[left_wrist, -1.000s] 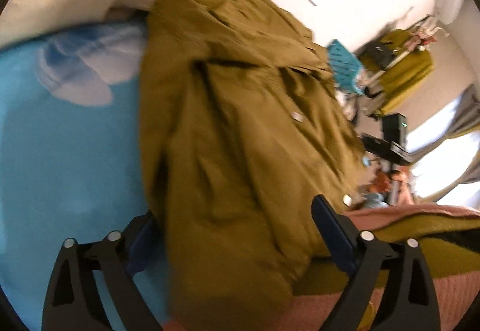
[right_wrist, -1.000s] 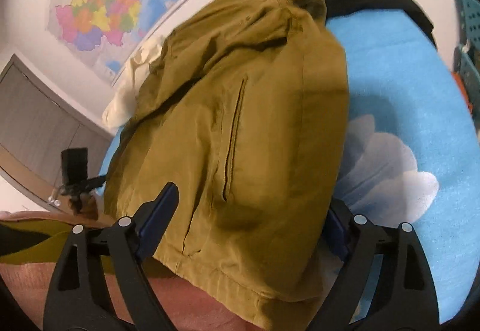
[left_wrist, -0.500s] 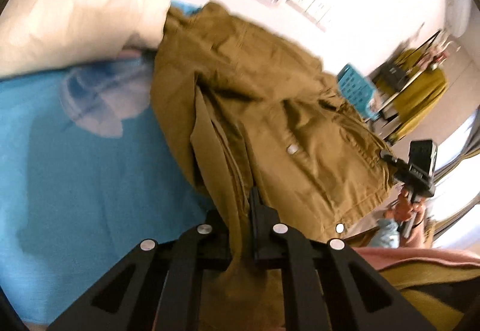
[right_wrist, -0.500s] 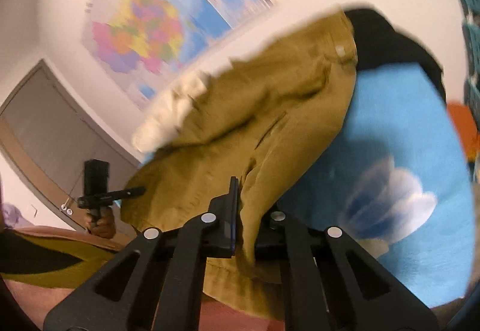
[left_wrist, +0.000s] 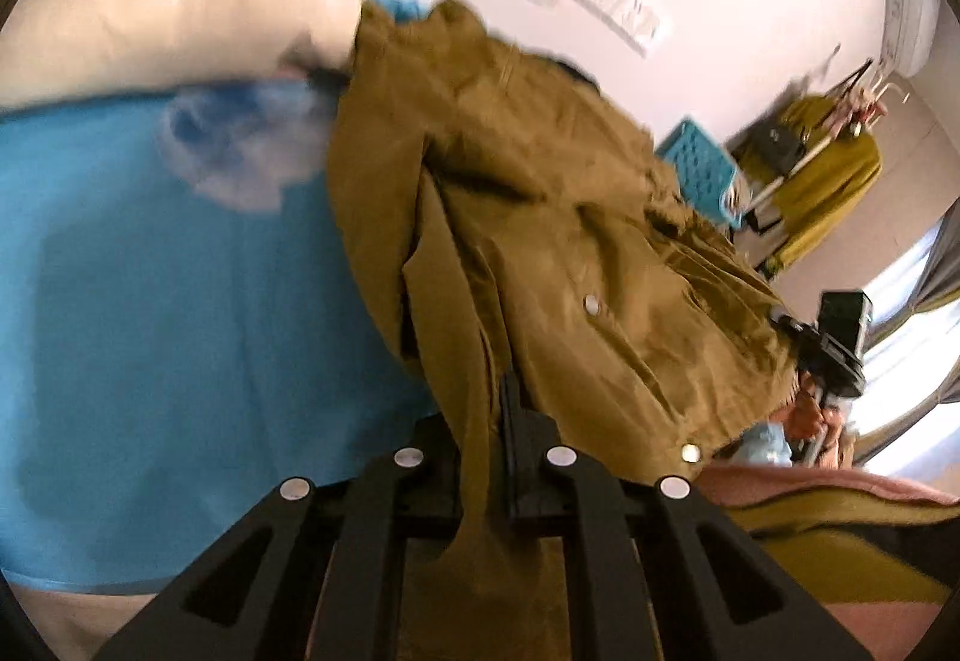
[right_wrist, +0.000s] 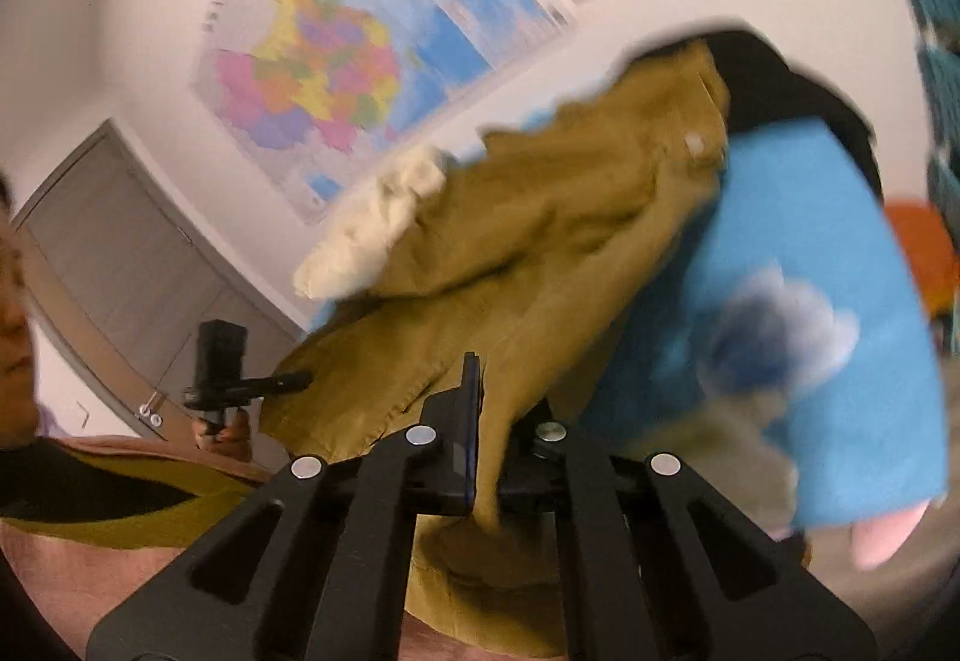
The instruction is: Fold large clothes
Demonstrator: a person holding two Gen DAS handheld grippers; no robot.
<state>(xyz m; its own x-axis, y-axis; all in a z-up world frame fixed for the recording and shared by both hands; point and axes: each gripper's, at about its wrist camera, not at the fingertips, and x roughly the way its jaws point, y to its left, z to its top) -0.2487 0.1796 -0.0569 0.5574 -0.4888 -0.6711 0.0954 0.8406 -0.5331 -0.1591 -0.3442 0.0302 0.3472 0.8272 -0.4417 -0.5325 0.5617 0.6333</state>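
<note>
An olive-brown jacket (left_wrist: 540, 217) with metal snaps lies on a blue bed sheet (left_wrist: 150, 313). My left gripper (left_wrist: 489, 421) is shut on the jacket's near hem, and the cloth runs down between its fingers. In the right wrist view the same jacket (right_wrist: 540, 241) is lifted off the sheet (right_wrist: 810, 217). My right gripper (right_wrist: 492, 409) is shut on a fold of its near edge. The jacket stretches between both grippers toward the far wall.
A cream pillow (left_wrist: 168, 1) lies at the bed's head, also seen in the right wrist view (right_wrist: 378, 229). A black garment (right_wrist: 792, 85) lies behind the jacket. A teal basket (left_wrist: 699, 169) and clothes rack (left_wrist: 828, 163) stand at right. A person holds a camera (right_wrist: 219, 367).
Both grippers were open around the jacket's hem one second ago, then shut on it. They now lift and pull the jacket up off the sheet.
</note>
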